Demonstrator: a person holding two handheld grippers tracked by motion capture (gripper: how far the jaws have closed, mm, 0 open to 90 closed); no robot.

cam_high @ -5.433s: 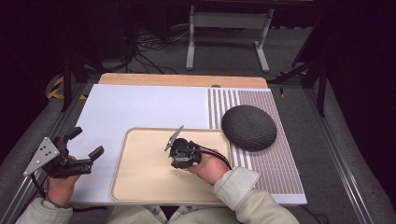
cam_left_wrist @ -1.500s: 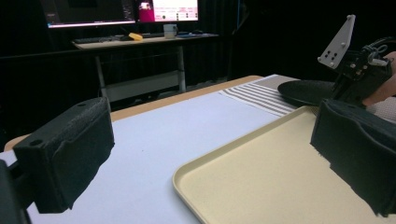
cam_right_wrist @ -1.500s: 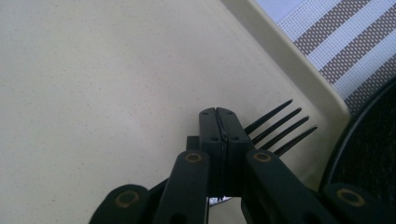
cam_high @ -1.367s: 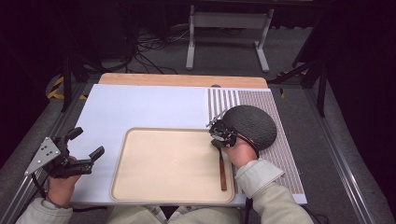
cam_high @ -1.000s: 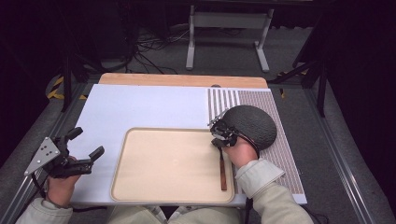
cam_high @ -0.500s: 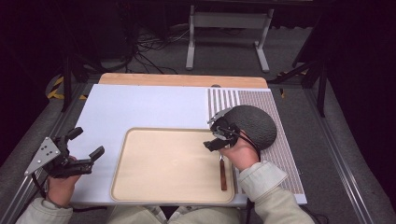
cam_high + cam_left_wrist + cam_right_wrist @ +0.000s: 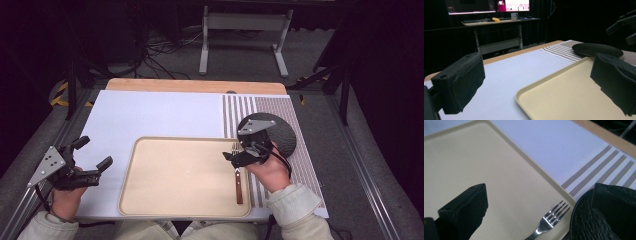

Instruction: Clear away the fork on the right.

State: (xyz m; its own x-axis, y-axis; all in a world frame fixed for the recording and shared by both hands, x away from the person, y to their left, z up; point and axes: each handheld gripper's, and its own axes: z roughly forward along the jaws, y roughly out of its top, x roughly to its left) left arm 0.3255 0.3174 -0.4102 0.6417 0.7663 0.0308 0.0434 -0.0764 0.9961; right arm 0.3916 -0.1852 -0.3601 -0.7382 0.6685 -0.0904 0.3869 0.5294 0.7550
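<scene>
Dark floor and cables lay beyond the pale lavender table mat point(image 7: 165, 112), whose far edge met a strip of bare wood. At its near right, the right gripper point(image 7: 239, 156) hung with its black jaws spread wide and nothing between them, above the right edge of the shallow beige rectangular tray point(image 7: 175, 175). In the right gripper view those jaws framed the tines of a steel fork with a brown wooden handle point(image 7: 549, 221); the fork lay flat in the tray along its right rim, tines pointing away from the person, handle toward the near edge point(image 7: 238, 177). Just beside the tray on the right sat a dark grey textured round plate point(image 7: 280, 137), resting on a placemat of brown and white stripes point(image 7: 295, 165). Well apart, at the mat's near left corner, the left gripper point(image 7: 95, 170) was held low in the person's left hand point(image 7: 65, 197), its jaws likewise parted wide and empty, pointing toward the tray's left rim. In the left gripper view, a desk with lit screens point(image 7: 499, 5) stood far off.
</scene>
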